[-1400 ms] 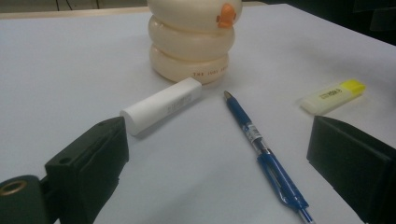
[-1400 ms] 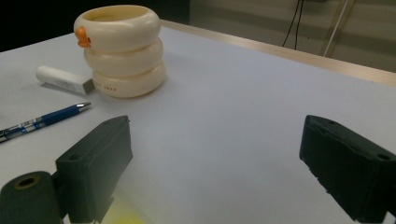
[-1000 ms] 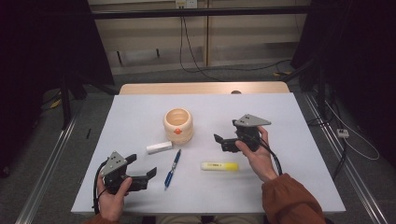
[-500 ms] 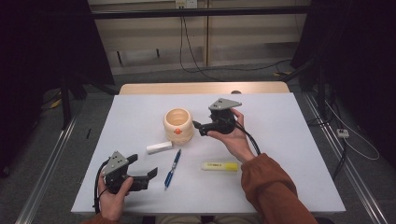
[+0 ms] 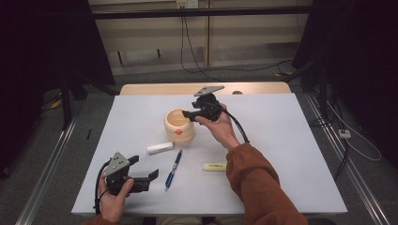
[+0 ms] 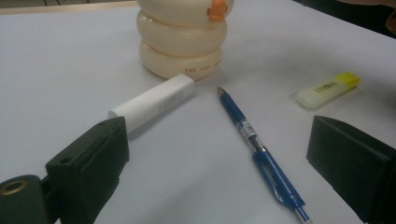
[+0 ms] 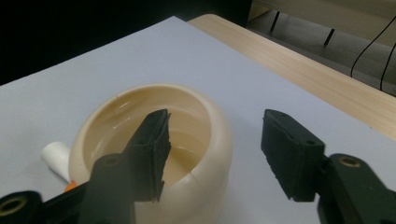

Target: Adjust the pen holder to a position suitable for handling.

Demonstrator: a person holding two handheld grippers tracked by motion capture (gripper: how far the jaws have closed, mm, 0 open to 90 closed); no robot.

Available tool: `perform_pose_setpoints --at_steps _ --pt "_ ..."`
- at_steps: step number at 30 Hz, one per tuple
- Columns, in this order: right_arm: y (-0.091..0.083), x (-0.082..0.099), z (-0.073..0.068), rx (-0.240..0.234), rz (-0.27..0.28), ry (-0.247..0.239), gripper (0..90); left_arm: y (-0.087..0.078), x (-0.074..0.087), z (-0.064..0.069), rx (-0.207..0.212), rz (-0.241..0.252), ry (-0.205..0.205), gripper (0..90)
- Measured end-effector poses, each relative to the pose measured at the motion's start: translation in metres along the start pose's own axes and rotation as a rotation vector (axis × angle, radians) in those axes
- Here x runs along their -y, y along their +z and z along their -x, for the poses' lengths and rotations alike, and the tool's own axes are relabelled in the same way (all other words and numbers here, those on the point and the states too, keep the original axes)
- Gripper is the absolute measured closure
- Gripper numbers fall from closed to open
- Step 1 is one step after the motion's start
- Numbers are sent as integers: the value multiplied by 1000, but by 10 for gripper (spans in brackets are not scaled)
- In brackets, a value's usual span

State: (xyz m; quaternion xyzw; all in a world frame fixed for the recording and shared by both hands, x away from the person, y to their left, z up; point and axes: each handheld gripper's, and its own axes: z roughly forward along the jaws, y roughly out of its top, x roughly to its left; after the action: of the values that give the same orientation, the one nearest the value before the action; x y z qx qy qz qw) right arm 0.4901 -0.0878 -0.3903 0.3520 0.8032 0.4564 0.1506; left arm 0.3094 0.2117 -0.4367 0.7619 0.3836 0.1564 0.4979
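A cream ribbed cup [image 5: 178, 125] with an orange spot stands mid-table. My right gripper [image 5: 187, 114] hovers at its far right rim. In the right gripper view one jaw reaches inside the cup [image 7: 205, 140] and the other stays outside the wall, so the right gripper [image 7: 217, 123] straddles the rim; its jaws have just been closing, with a gap still left at the wall. My left gripper [image 5: 143, 167] rests open at the front left, with nothing in it. Ahead of the left gripper [image 6: 219, 140] lie a white tube [image 6: 154, 102] and a blue pen [image 6: 257, 149].
The white tube [image 5: 160, 148] lies just in front of the cup, the blue pen [image 5: 172, 169] nearer the front edge, a yellow highlighter [image 5: 214, 166] to its right. The white table [image 5: 291, 131] has free room on the right. A wooden strip [image 5: 202, 88] runs along the back.
My right gripper has travelled left and away from the person, from the table's right half to the cup's rim, and its jaws have narrowed. The left gripper has stayed put.
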Motion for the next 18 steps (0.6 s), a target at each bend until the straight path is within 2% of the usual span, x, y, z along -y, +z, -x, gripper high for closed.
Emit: perform_pose_setpoints --at_steps 2,6,10,13,16,18 --pt "2 0 1 -5 -13 -8 460 0 0 0 -1 -1 1 56" --pt "18 -6 1 -7 -47 -38 527 0 0 0 1 5 -8 57" --pt "28 -8 1 -18 -68 -38 589 0 0 -1 3 1 -11 56" --pt "33 -6 0 -23 -85 -28 595 -1 0 -1 4 4 -12 56" --pt "36 -4 4 -17 -83 7 669 0 1 -1 5 3 -15 56" --pt "36 -4 5 -15 -86 7 679 0 1 -1 6 0 -15 56"
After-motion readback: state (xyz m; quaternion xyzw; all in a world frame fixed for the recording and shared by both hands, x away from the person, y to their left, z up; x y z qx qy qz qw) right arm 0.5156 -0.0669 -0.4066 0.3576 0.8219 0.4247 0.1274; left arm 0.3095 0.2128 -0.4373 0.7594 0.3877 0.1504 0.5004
